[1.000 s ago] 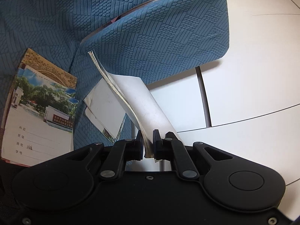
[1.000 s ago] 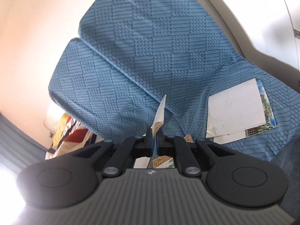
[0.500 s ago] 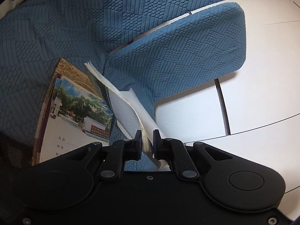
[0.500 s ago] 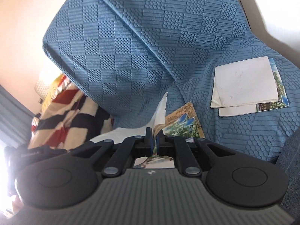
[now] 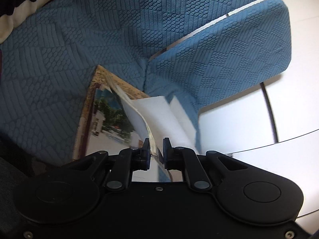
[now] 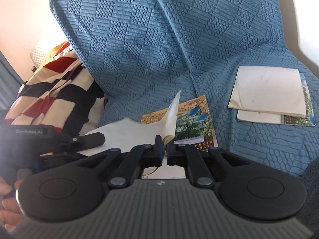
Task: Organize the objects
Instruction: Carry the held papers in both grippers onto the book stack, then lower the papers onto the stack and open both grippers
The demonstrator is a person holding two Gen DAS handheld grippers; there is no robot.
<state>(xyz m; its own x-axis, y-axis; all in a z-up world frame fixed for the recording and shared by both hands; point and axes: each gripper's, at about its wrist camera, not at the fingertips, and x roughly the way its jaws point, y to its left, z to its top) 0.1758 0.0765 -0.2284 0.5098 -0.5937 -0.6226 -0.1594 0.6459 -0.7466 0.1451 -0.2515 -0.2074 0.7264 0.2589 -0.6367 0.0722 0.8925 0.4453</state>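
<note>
A thin exercise book with a white back point(image 5: 159, 115) is held at its edges by both grippers and curls between them. In the left wrist view, my left gripper point(image 5: 155, 149) is shut on one edge of it. My right gripper point(image 6: 164, 149) is shut on the other edge, and the white page point(image 6: 139, 131) bends away to the left toward the left gripper's black finger point(image 6: 87, 139). Just beneath it a notebook with a photo cover and yellow-brown border point(image 6: 195, 123) point(image 5: 107, 119) lies flat on the blue sofa seat point(image 6: 249, 143).
Two more white-backed notebooks point(image 6: 269, 95) lie stacked on the seat to the right. A cushion striped red, black and cream point(image 6: 49, 91) leans at the left. The sofa's armrest point(image 5: 229, 59) overhangs a white tiled floor point(image 5: 249, 123). A person's hand point(image 6: 6, 189) shows at the lower left.
Both grippers have sunk toward the seat with the exercise book still held. The photo-cover notebook now lies directly under it and looks larger. The right gripper has rolled.
</note>
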